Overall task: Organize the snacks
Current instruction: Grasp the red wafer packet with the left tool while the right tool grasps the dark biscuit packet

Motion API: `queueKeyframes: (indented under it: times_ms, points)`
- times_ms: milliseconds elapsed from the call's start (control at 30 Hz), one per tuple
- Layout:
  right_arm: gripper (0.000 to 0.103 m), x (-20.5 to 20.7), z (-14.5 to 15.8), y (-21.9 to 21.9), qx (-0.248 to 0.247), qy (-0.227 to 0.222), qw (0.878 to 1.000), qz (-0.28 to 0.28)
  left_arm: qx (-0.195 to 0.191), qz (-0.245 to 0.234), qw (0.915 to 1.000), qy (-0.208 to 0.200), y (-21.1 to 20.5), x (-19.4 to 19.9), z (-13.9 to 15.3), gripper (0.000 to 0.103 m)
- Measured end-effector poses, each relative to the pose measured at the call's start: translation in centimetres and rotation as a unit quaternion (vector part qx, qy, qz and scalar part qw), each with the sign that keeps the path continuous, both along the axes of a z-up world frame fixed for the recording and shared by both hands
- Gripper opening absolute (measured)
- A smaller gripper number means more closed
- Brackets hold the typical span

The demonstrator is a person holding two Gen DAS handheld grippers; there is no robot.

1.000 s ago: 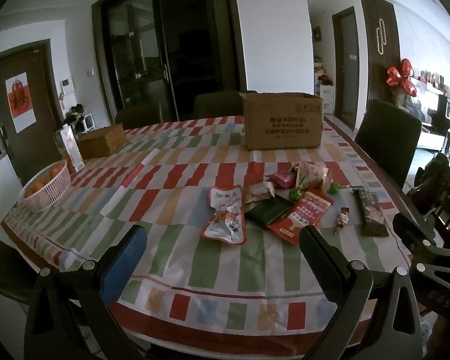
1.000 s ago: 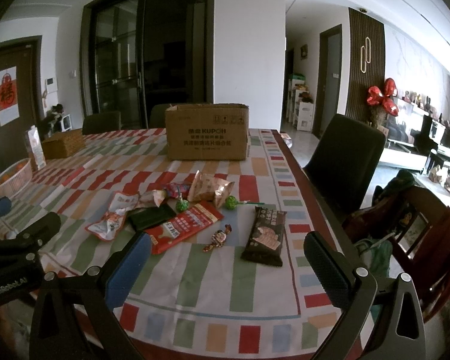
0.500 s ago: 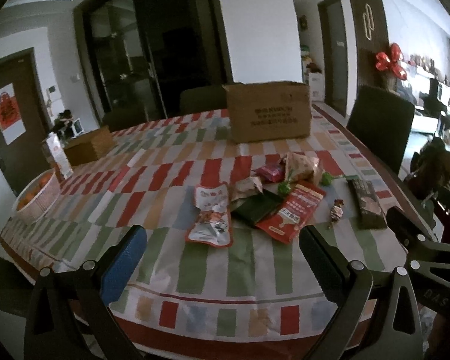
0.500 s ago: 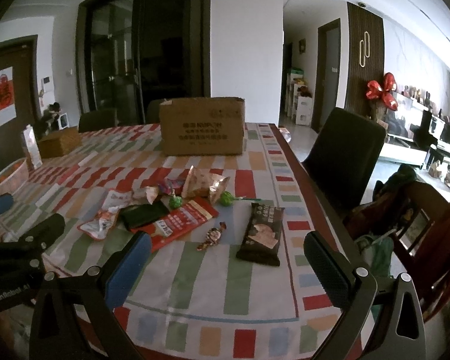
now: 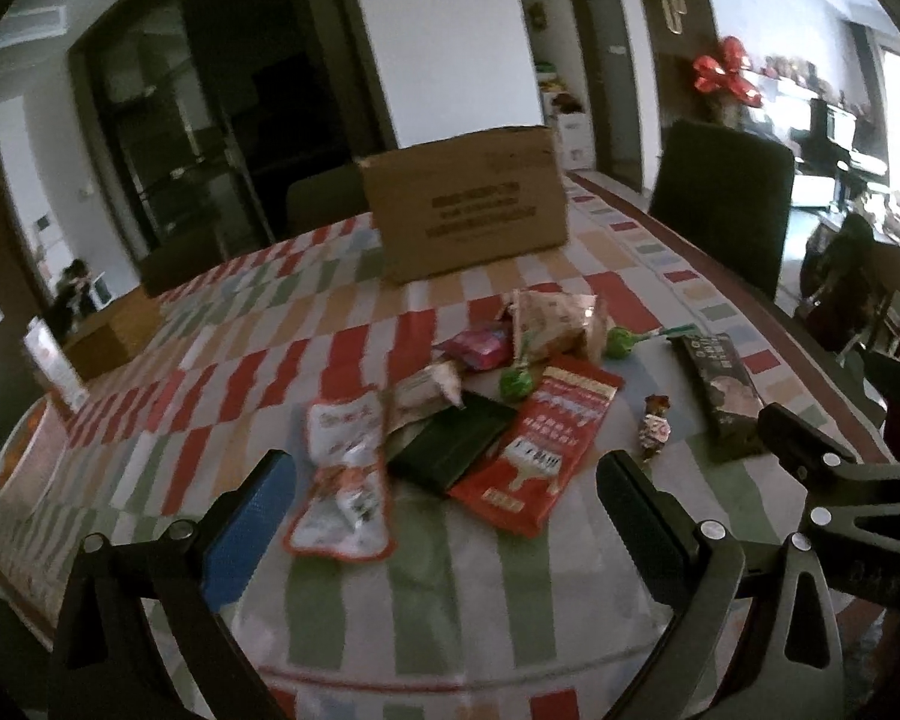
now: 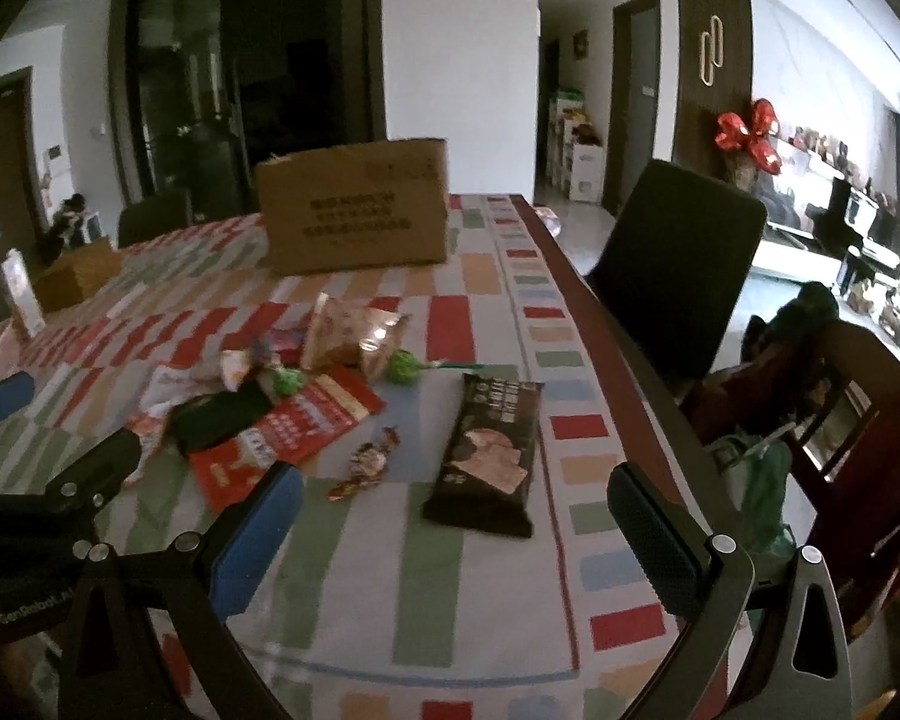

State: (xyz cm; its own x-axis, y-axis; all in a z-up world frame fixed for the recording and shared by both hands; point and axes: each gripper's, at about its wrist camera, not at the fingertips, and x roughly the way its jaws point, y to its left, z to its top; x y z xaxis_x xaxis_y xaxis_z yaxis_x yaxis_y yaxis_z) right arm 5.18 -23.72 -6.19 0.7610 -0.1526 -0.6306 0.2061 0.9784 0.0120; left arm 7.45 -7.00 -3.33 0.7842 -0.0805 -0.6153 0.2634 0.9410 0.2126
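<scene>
1. Left gripper (image 5: 444, 531): jaws spread wide, nothing between them, hovering over the near edge of the table (image 5: 426, 618), aimed at the snack pile.
2. Right gripper (image 6: 453, 531): jaws also spread, empty, above the near right part of the table, pointed at the dark brown bar (image 6: 489, 450).
3. Snacks lie loose in a cluster mid-table, none in the cardboard box (image 5: 468, 204), which stands upright farther back, well apart from the pile.
4. Pile, left to right in the left wrist view: white-and-red pouch (image 5: 345, 480); dark green packet (image 5: 450, 444) overlapping the red packet (image 5: 537, 450); tan crinkled bag (image 5: 555, 318) behind them, with a pink wrapper (image 5: 477, 348) beside it.
5. Two green lollipops (image 5: 516, 381) sit between the tan bag and the red packet.
6. Small wrapped candy (image 6: 363, 462) lies alone between the red packet and the dark brown bar, touching neither.
7. Dark brown bar is the rightmost item, flat, lengthwise toward the box.
8. The left wrist view has some motion blur; print on the packs is unreadable.
</scene>
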Motion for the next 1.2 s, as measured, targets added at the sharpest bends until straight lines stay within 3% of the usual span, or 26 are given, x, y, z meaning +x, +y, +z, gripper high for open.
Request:
queueKeyframes:
  times_ms: [333,533,867,1200]
  points:
    - [0.103,3.3,-2.0,-2.1,-0.002,0.035,0.999,-0.027,0.033,-0.079,0.9963,0.008,-3.3,3.2,-2.9,0.091]
    - [0.103,5.4,-3.6,-2.4,0.002,0.061,0.998,-0.029,0.048,-0.117,0.9914,0.032,-4.6,5.4,-5.0,0.085]
    - [0.103,8.5,-5.4,-3.2,0.005,0.088,0.995,-0.038,0.033,-0.153,0.9854,0.067,-5.3,8.9,-7.3,0.071]
    - [0.099,9.8,-6.8,-3.6,0.007,0.106,0.994,-0.041,0.024,-0.178,0.9787,0.100,-6.2,10.2,-8.8,0.068]
